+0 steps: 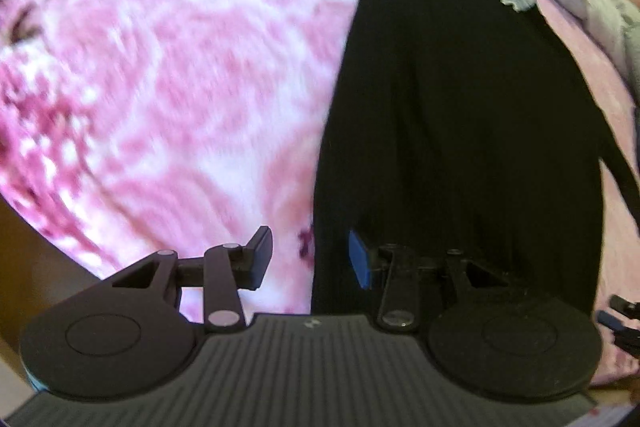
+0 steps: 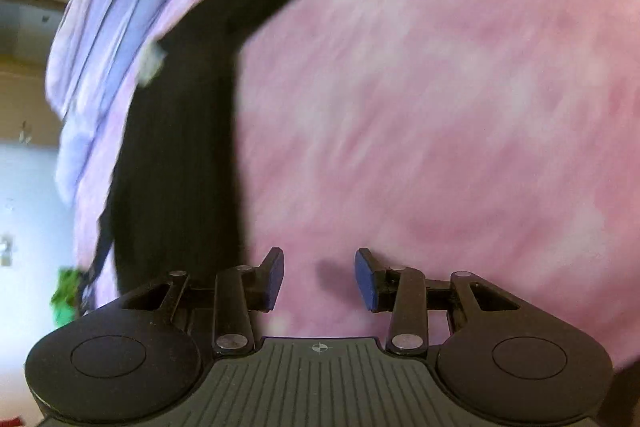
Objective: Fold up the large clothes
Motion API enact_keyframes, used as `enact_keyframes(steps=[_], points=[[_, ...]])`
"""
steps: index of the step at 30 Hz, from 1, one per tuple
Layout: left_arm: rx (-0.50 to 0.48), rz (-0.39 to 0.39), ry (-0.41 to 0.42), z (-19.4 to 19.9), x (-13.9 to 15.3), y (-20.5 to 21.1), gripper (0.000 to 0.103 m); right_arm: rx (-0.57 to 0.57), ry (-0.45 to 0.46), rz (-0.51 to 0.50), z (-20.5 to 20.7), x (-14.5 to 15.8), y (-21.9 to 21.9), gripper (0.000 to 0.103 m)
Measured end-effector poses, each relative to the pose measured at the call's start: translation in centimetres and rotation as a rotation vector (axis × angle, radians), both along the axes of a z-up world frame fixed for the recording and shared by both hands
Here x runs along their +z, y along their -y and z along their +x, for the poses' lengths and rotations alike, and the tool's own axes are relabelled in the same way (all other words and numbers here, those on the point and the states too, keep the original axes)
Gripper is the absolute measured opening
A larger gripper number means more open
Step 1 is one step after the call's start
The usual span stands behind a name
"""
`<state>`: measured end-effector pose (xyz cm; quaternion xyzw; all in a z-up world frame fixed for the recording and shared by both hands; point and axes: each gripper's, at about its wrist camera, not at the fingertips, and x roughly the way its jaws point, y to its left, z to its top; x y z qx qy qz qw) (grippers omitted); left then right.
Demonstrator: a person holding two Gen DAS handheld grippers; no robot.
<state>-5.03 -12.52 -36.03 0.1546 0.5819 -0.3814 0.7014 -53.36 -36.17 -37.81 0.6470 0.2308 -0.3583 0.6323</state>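
Covering most of both views, a pink patterned blanket [image 1: 180, 75] is lying under a black garment [image 1: 460, 131], which is spreading flat across it. The left gripper [image 1: 310, 257] is hovering at the garment's edge, fingers apart and empty; the right gripper [image 2: 319, 277] is hanging over bare blanket beside the garment, likewise spread and empty. No containers are showing.

R claw [image 2: 319, 278] open, empty, over pink blanket [image 2: 440, 127]; black garment [image 2: 180, 147] left.

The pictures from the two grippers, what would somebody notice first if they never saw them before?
First, the big black garment spread flat on the pink patterned blanket, filling the right half of the left wrist view and the left part of the right wrist view. Next, the open left gripper hangs over the garment's near edge, while the open right gripper hovers over bare pink blanket beside it.
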Motion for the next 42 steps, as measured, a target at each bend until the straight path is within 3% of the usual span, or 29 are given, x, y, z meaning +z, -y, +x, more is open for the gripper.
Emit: enact_keyframes(steps=[2,4,6,7,8,9,10,11,12,14,16,19,23,26,28,30,33,36,39,42], points=[[-0.009,-0.024,-0.049,0.4,-1.1,-0.8,0.037,0.005,0.051,0.036,1.8,-0.6,-2.1,0.037],[0.007,-0.067,-0.089,0.8,-2.0,-1.5,0.037,0.02,0.041,0.046,3.4,-1.5,-3.7,0.037],[0.004,-0.103,-0.122,1.3,-2.3,-1.7,0.038,-0.015,0.03,0.001,4.4,-1.9,-5.2,0.037],[-0.012,-0.114,-0.134,1.3,-2.2,-1.7,0.032,-0.049,0.036,-0.019,4.9,-1.9,-5.7,0.037],[-0.035,-0.13,-0.16,1.4,-2.3,-1.6,0.012,-0.071,0.049,-0.018,5.4,-1.9,-5.9,0.036],[-0.065,-0.141,-0.206,1.4,-2.4,-1.4,0.002,-0.082,0.068,-0.015,5.9,-1.9,-5.9,0.036],[-0.097,-0.133,-0.217,1.0,-2.6,-1.1,0.002,-0.086,0.087,-0.008,6.7,-1.9,-6.0,0.035],[-0.126,-0.131,-0.194,0.8,-2.5,-0.8,0.001,-0.068,0.071,-0.004,7.8,-1.6,-5.8,0.011],[-0.151,-0.132,-0.177,0.8,-2.3,-0.6,0.001,-0.036,0.033,0.0,8.7,-1.5,-5.6,0.004],[-0.136,-0.144,-0.13,1.7,-1.1,-1.0,0.001,-0.023,-0.024,-0.045,9.1,0.2,-5.3,0.004],[-0.09,-0.22,-0.102,3.3,1.7,-2.6,0.001,-0.056,-0.006,-0.094,8.3,2.9,-5.1,0.004],[-0.128,-0.264,-0.039,3.7,4.6,-4.5,0.002,-0.008,-0.025,-0.153,7.8,5.7,-5.1,0.003],[-0.205,-0.145,0.019,1.5,1.1,-3.7,0.002,0.06,-0.164,-0.115,8.7,3.0,-6.0,0.004],[-0.27,-0.088,0.094,0.1,-1.4,-3.5,0.006,0.1,-0.288,-0.075,9.8,0.6,-6.8,0.005],[-0.302,-0.08,0.126,-0.3,-0.6,-3.5,0.011,0.129,-0.338,-0.092,10.3,1.2,-7.2,0.016],[-0.318,-0.031,0.156,0.0,0.2,-4.1,0.018,0.185,-0.461,-0.115,11.0,2.5,-7.5,0.047],[-0.336,-0.013,0.243,0.4,2.4,-3.9,0.017,0.252,-0.63,-0.301,12.6,5.5,-8.2,0.048],[-0.369,-0.116,0.237,-0.1,4.1,-2.0,0.02,0.314,-0.627,-0.484,15.6,7.0,-8.5,0.048],[-0.427,-0.177,0.188,-2.1,3.1,0.5,0.026,0.391,-0.577,-0.548,18.9,5.2,-9.1,0.048],[-0.458,-0.094,0.164,-3.9,0.2,0.8,0.027,0.462,-0.659,-0.482,20.4,1.3,-10.4,0.048]])
